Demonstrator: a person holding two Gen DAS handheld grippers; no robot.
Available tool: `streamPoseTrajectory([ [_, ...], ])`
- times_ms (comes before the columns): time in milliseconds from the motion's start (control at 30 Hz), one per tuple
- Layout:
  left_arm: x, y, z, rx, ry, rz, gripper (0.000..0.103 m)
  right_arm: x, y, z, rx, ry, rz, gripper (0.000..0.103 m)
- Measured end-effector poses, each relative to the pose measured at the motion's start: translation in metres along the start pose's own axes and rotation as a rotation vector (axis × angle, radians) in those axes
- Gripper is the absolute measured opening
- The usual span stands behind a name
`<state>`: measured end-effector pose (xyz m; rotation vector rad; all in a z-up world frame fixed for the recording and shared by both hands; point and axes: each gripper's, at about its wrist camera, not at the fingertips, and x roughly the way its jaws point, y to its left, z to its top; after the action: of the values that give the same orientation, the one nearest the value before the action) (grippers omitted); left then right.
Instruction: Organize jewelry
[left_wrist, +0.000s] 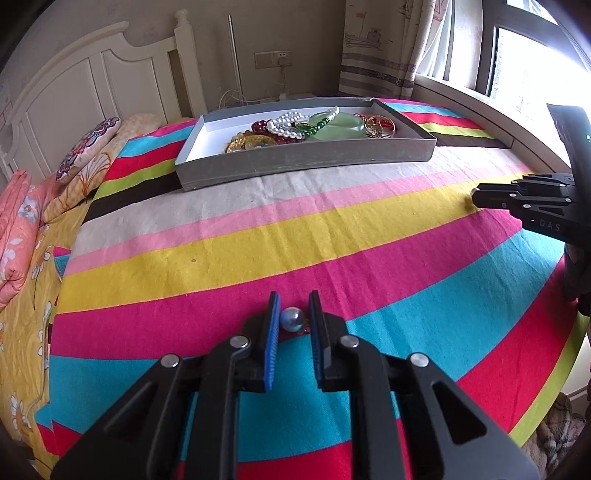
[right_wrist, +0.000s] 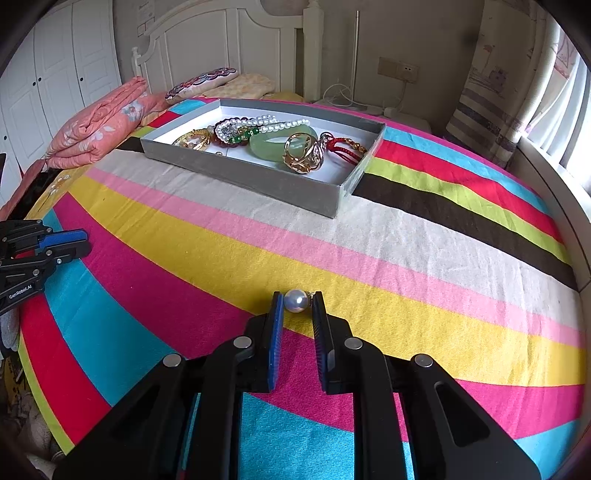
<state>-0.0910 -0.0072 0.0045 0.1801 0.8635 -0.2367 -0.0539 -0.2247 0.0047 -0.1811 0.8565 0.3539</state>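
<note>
1. The left gripper (left_wrist: 293, 310) has its fingers apart, a blue-grey bead (left_wrist: 292, 318) between their tips on the bed (left_wrist: 332, 236).
2. The right gripper (right_wrist: 298, 309) likewise brackets a white pearl (right_wrist: 296, 301), unclamped.
3. The jewelry tray (right_wrist: 258, 177) lies well beyond both.

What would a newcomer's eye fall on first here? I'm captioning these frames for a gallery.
The boldly striped bedspread fills both views. On it, towards the headboard, a shallow grey cardboard tray holds heaped jewelry, including a pale green jade bangle. Up close, the left tongs flank a bluish glass bead, and the right tongs a white pearl.
</note>
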Motion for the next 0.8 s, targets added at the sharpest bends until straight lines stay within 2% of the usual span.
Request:
streamPoseTrajectory([
  [433, 0.0, -0.004, 0.005, 0.012, -0.002, 0.006, 0.015, -0.02, 0.007, 0.006, -0.002, -0.06, 0.022, 0.016],
  [633, -0.001, -0.008, 0.024, 0.037, -0.029, 0.012, 0.015, -0.028, 0.015, 0.021, -0.023, -0.096, 0.031, 0.016],
  [800, 0.002, -0.011, 0.055, 0.041, -0.066, -0.001, 0.015, -0.026, 0.022, 0.035, -0.038, -0.12, 0.034, 0.016],
])
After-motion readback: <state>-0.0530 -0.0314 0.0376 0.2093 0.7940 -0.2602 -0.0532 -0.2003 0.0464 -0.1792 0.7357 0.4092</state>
